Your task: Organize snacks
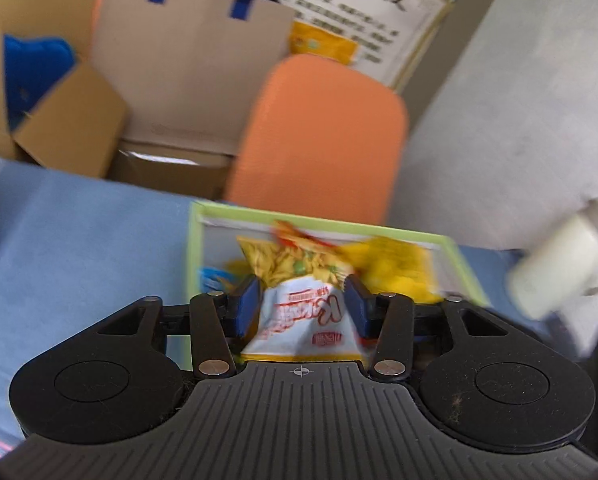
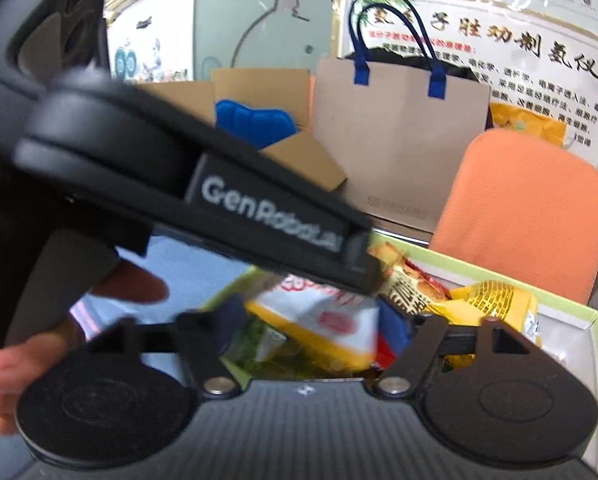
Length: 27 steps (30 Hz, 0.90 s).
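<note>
My left gripper [image 1: 302,304] is shut on a white, red and yellow snack packet [image 1: 305,320] and holds it over the near edge of a green-rimmed box [image 1: 259,216] with several yellow snack bags [image 1: 395,268] inside. In the right wrist view the left gripper's black body [image 2: 267,216] crosses in front, with the same packet [image 2: 323,324] under it. My right gripper [image 2: 311,328] is wide open, its jaws on either side of that packet above the box [image 2: 591,320]. I cannot tell whether its pads touch the packet.
The box sits on a blue tablecloth [image 1: 79,240]. An orange chair back [image 1: 323,136] stands just behind it. Cardboard boxes [image 1: 71,120] and a brown paper bag [image 1: 195,64] with blue handles stand behind the table. A white mug-like object [image 1: 559,268] is at the right.
</note>
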Each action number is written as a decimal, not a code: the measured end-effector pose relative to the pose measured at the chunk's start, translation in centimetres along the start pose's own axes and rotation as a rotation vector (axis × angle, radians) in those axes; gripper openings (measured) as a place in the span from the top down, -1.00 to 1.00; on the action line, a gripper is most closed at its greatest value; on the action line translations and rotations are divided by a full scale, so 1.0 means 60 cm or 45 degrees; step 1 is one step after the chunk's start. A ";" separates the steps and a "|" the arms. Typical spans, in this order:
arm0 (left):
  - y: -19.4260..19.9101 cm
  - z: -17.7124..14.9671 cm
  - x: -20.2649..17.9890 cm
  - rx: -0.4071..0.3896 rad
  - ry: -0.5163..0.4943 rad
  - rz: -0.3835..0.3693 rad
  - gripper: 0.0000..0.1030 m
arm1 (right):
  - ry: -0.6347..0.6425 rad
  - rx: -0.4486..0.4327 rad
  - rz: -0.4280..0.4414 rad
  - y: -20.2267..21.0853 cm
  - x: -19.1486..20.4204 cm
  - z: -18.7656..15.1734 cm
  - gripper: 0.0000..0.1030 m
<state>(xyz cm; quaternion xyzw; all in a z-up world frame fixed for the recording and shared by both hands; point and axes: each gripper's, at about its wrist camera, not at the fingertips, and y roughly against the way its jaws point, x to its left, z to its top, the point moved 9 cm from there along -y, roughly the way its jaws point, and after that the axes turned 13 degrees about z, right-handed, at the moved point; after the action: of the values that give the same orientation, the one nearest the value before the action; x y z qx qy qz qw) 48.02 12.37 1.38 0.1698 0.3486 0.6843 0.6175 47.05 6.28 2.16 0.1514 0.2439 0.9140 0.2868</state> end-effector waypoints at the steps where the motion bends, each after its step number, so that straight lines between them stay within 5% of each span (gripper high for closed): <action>1: 0.006 -0.002 0.007 -0.018 0.004 -0.005 0.14 | 0.003 -0.025 -0.019 0.017 0.002 -0.001 -0.57; 4: 0.054 -0.014 0.022 -0.104 0.058 -0.095 -0.12 | 0.017 -0.112 -0.050 0.086 0.020 -0.025 -0.67; 11: 0.119 -0.107 0.031 -0.068 0.078 -0.195 -0.14 | -0.098 -0.072 -0.113 0.170 0.045 -0.164 -0.74; 14: 0.110 -0.150 -0.008 0.056 0.030 -0.306 -0.07 | -0.144 0.014 -0.174 0.170 0.056 -0.217 -0.75; 20: 0.060 -0.217 -0.086 0.345 -0.067 -0.407 0.23 | -0.175 0.067 -0.086 0.165 0.099 -0.260 -0.75; 25: 0.051 -0.246 -0.103 0.372 -0.119 -0.361 0.53 | -0.169 0.071 -0.076 0.151 0.094 -0.265 -0.68; 27: 0.051 -0.256 -0.108 0.380 -0.127 -0.364 0.62 | -0.173 0.081 -0.061 0.150 0.095 -0.271 -0.50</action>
<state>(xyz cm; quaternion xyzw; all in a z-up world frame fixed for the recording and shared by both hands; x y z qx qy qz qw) 36.79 2.04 -5.98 0.2419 0.4358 0.5212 0.6928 31.72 -2.59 -5.83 0.2163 0.2562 0.8863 0.3194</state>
